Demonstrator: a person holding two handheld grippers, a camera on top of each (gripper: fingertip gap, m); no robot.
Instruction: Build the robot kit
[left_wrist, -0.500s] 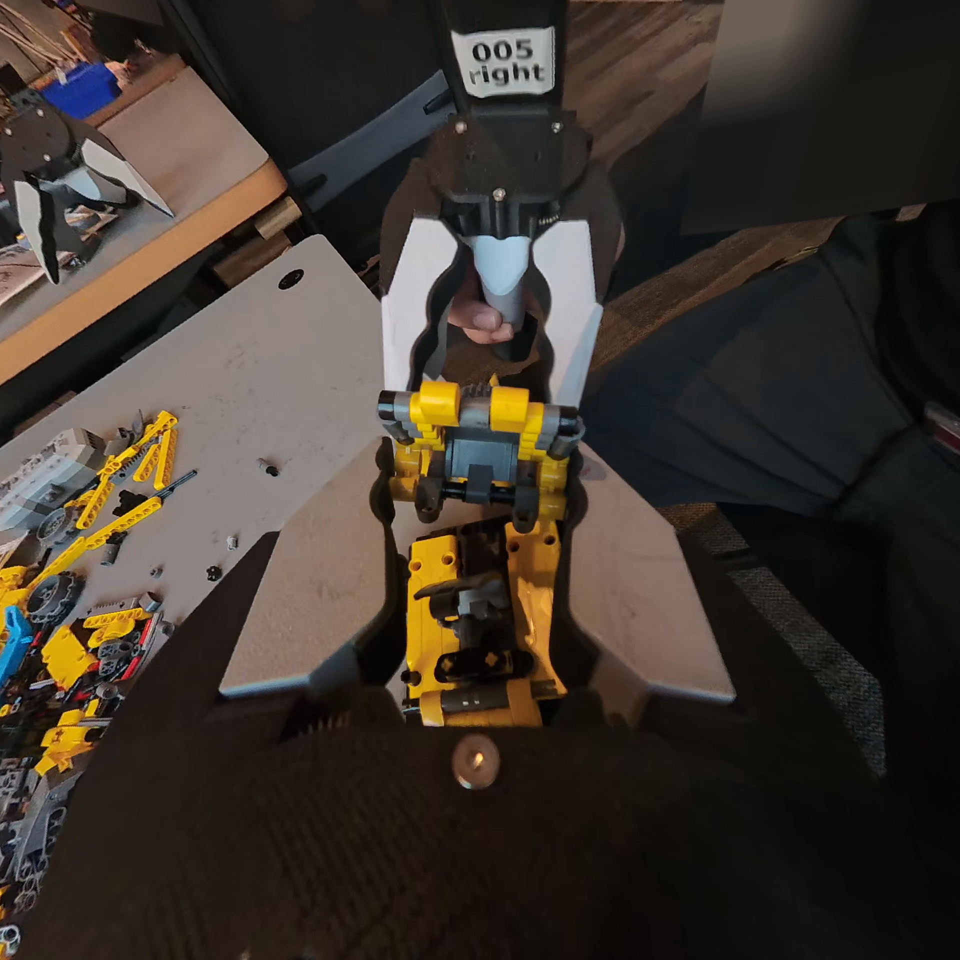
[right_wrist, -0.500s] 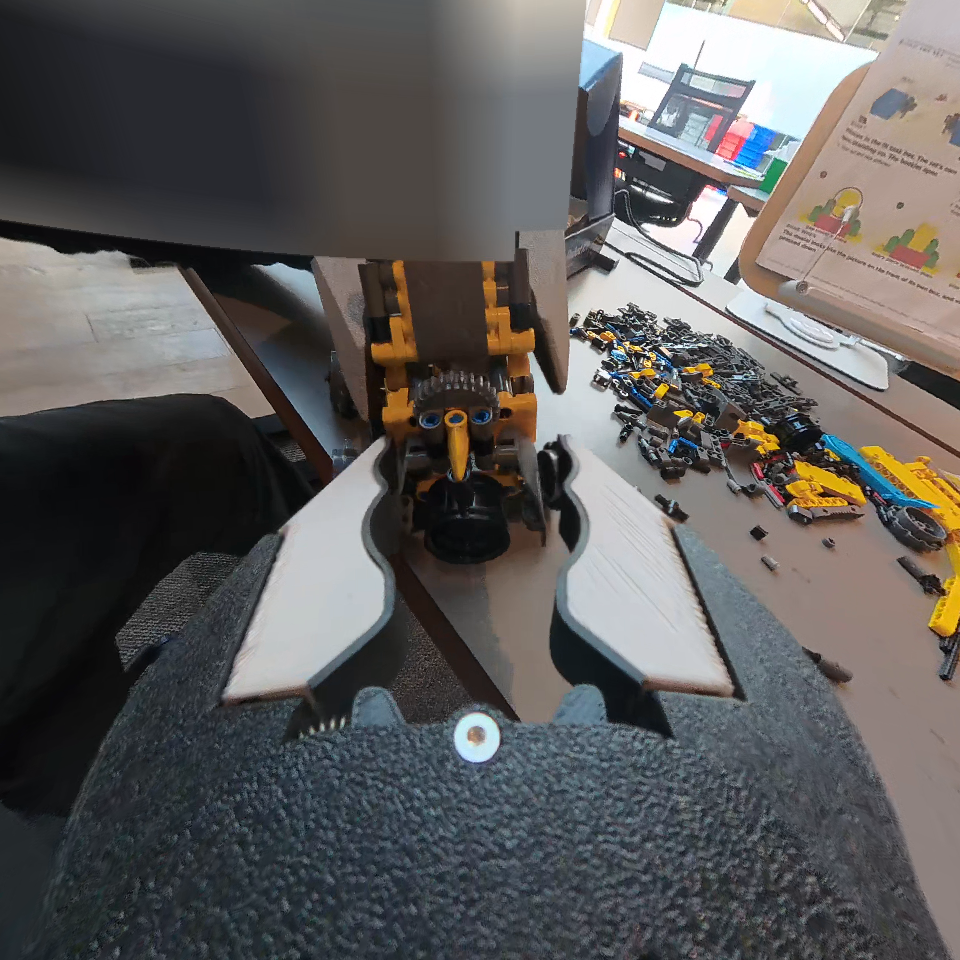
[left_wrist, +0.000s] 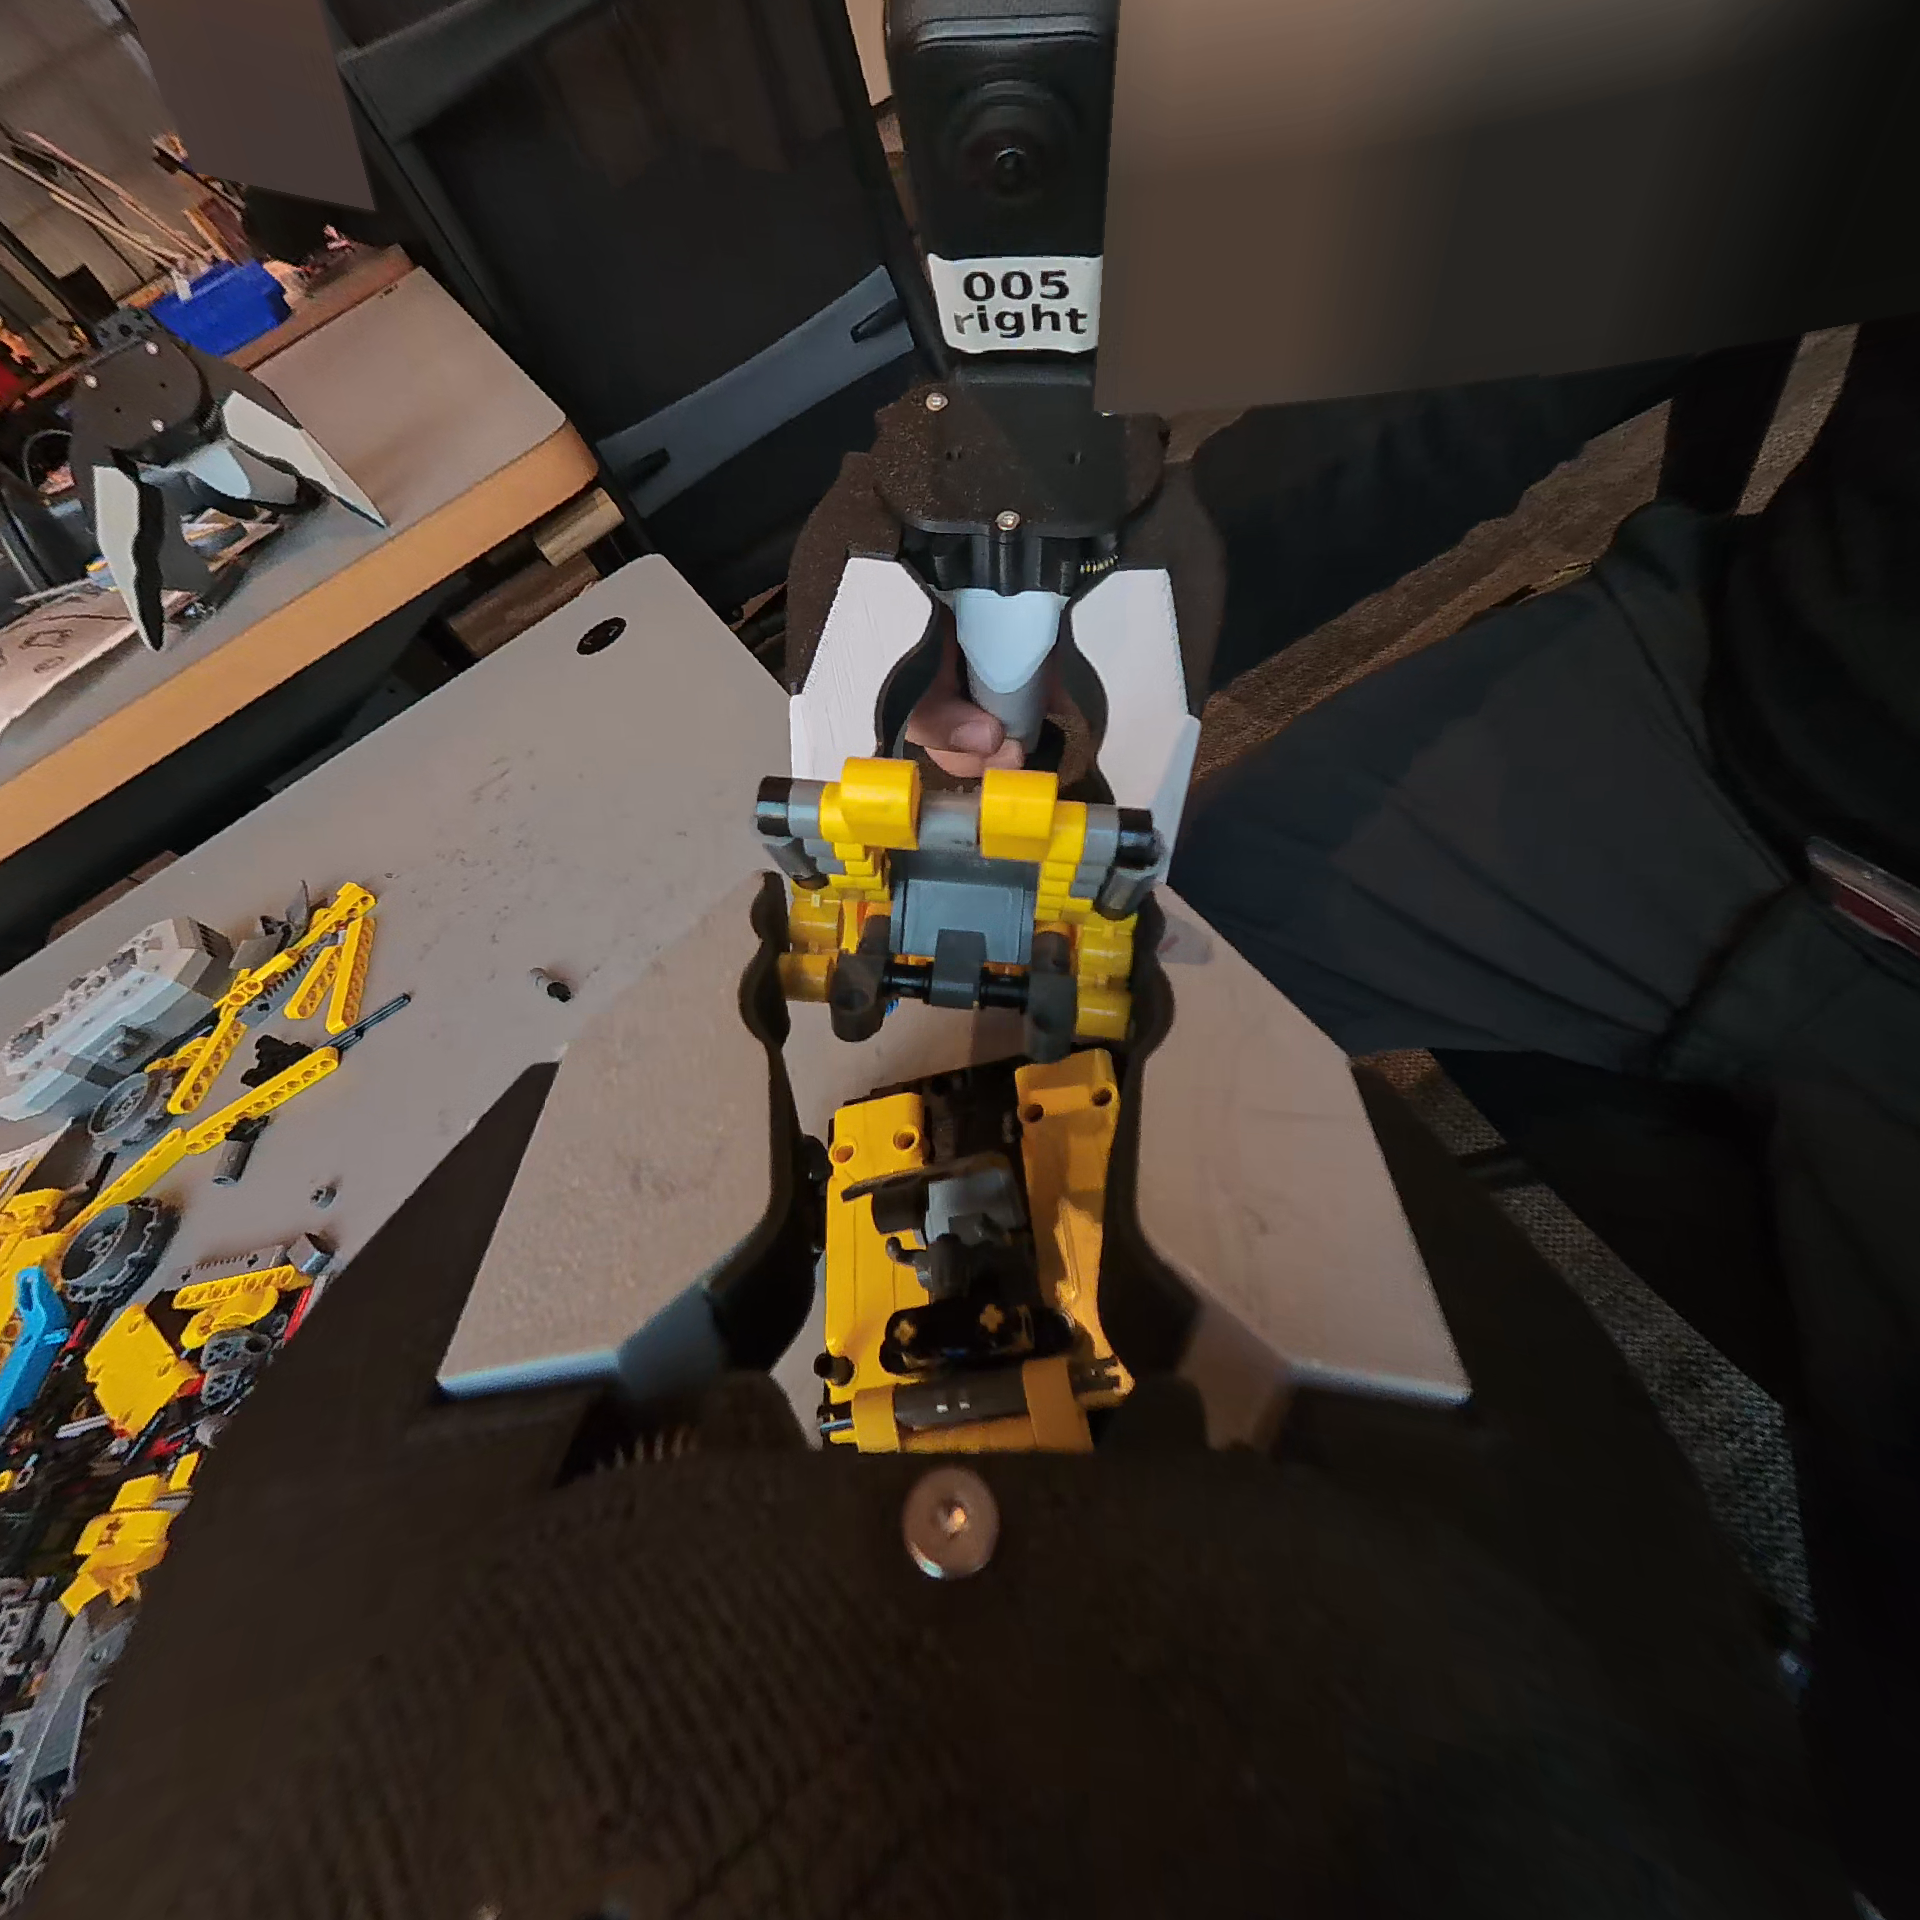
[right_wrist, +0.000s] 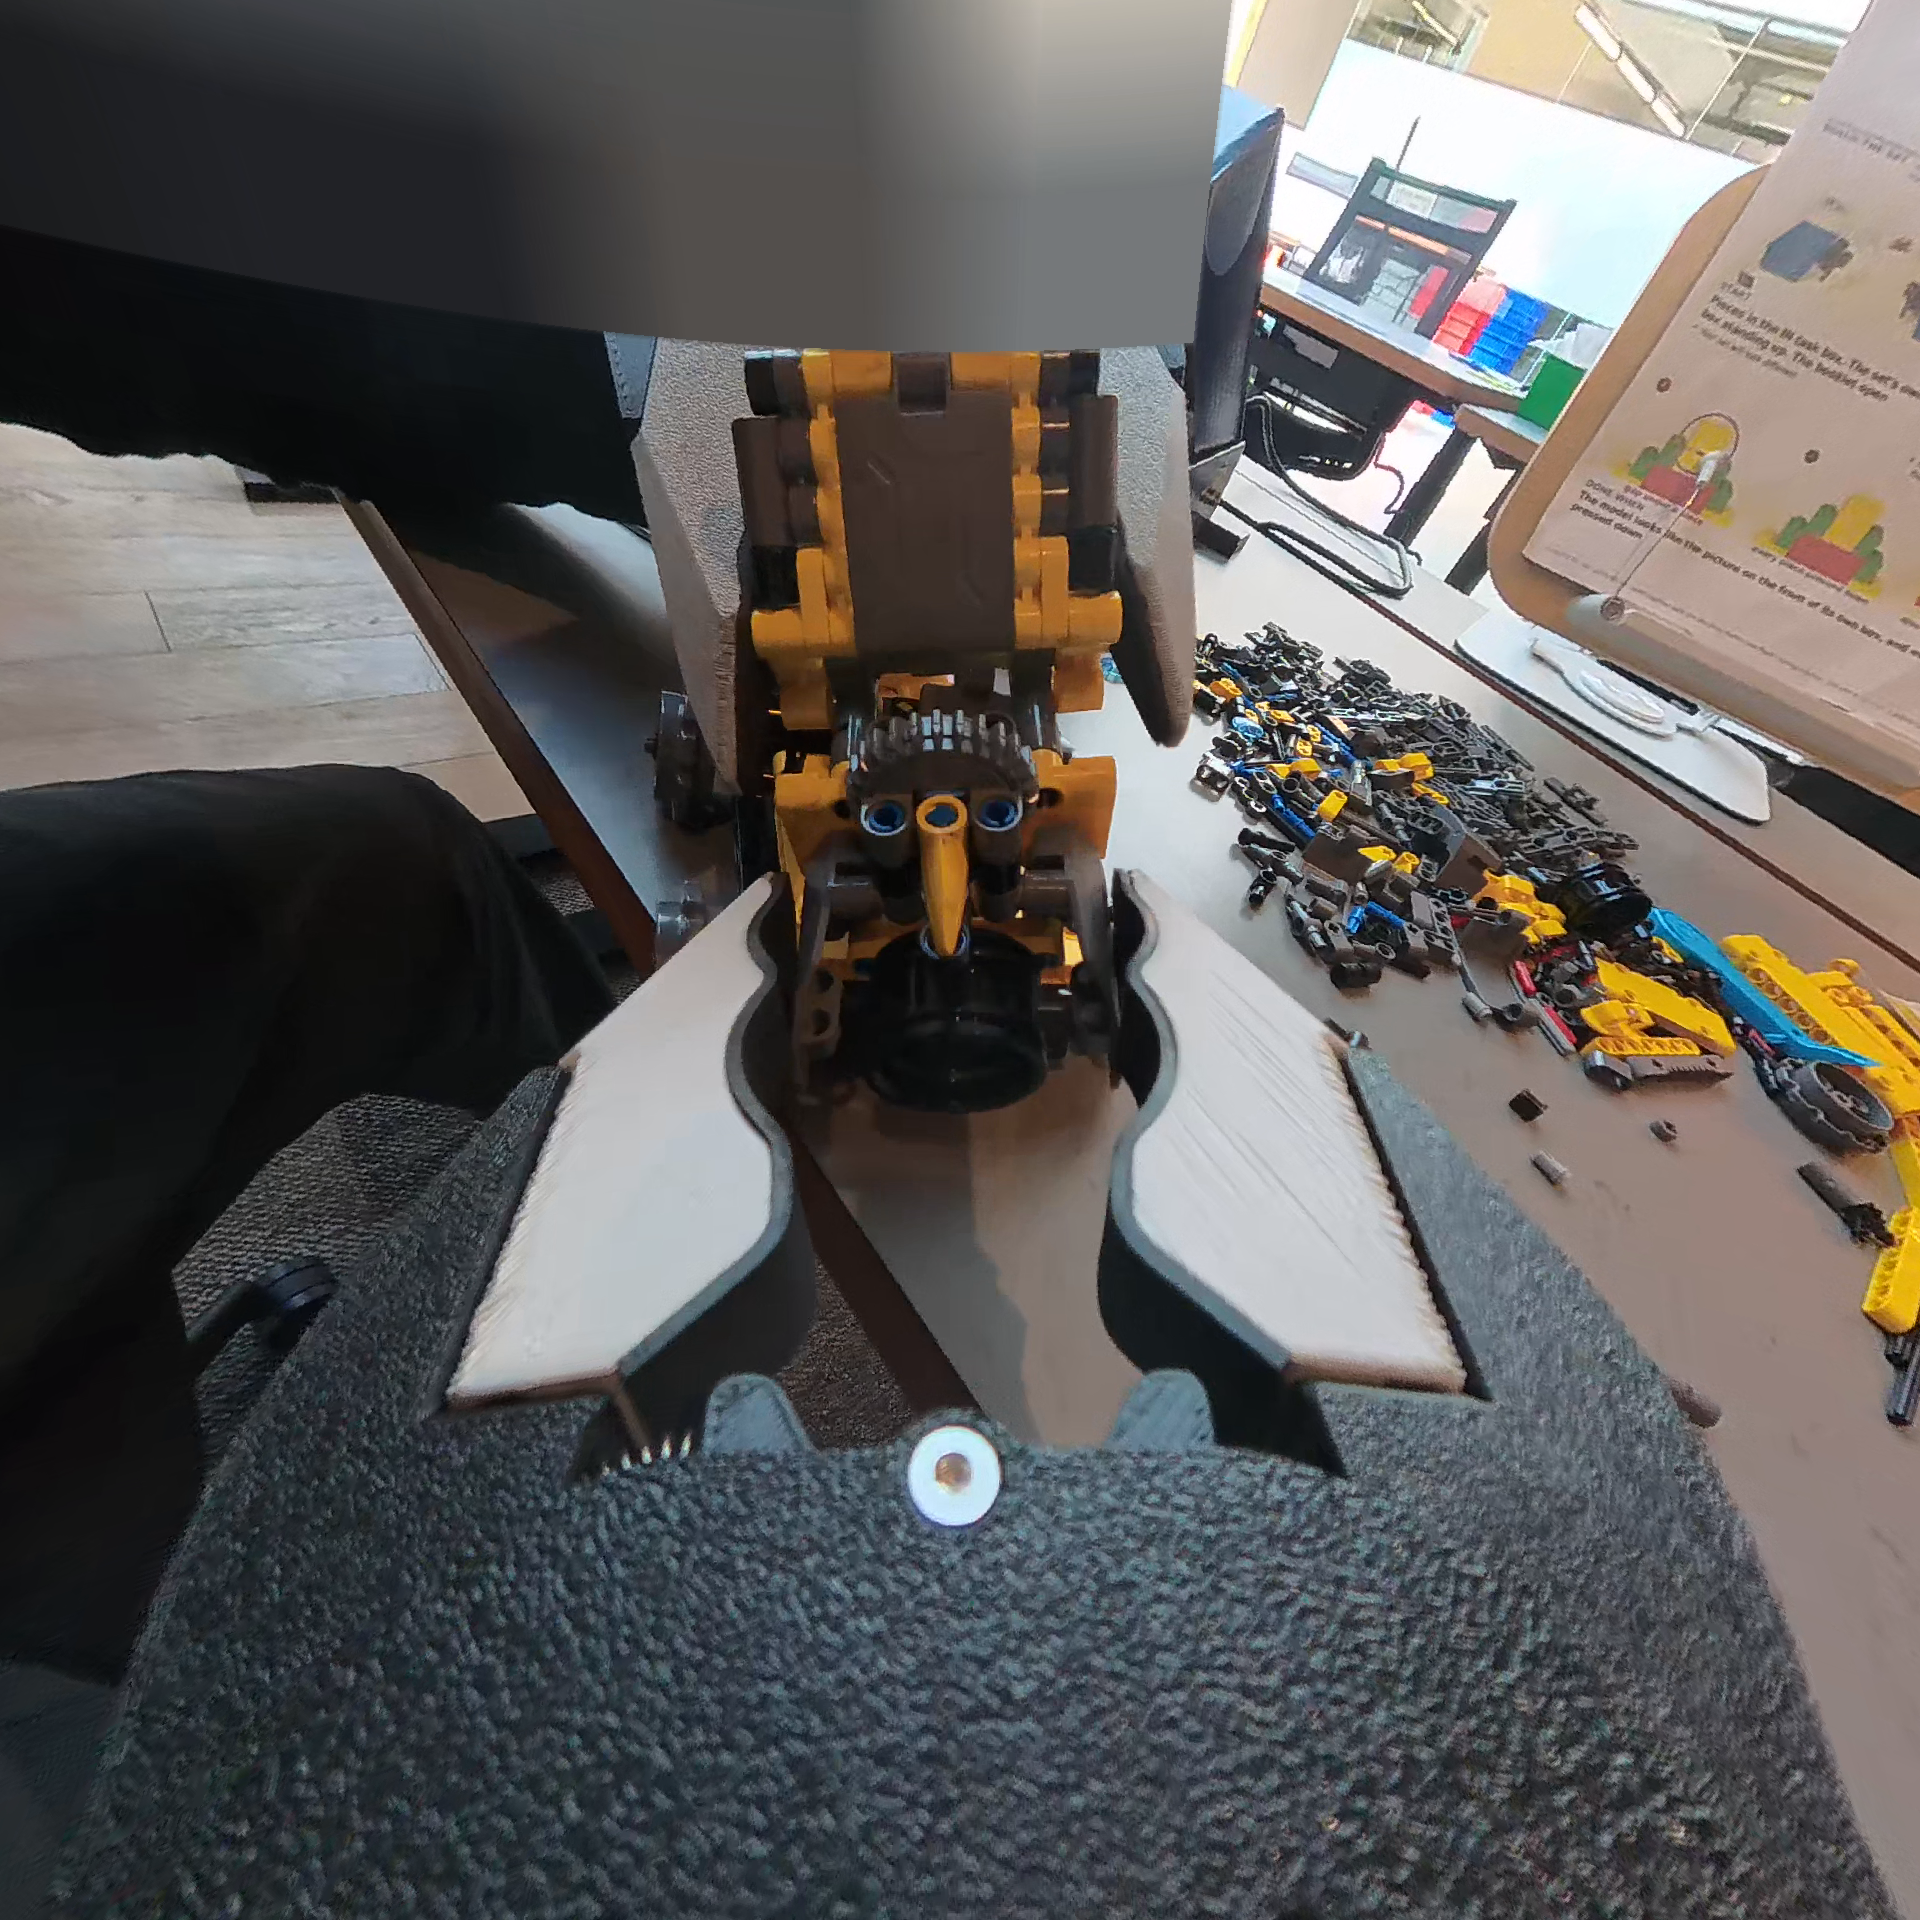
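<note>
The yellow-and-grey brick model (left_wrist: 961, 1091) hangs over the near edge of the surface (left_wrist: 540, 821), its long axis running straight between the two grippers. The left gripper (left_wrist: 961, 935) has its jaws clamped on the chunky yellow body; the right gripper (right_wrist: 940, 914) pinches the end with the gear and black hub. Loose parts (right_wrist: 1455, 831) sit heaped on the surface beside the model.
</note>
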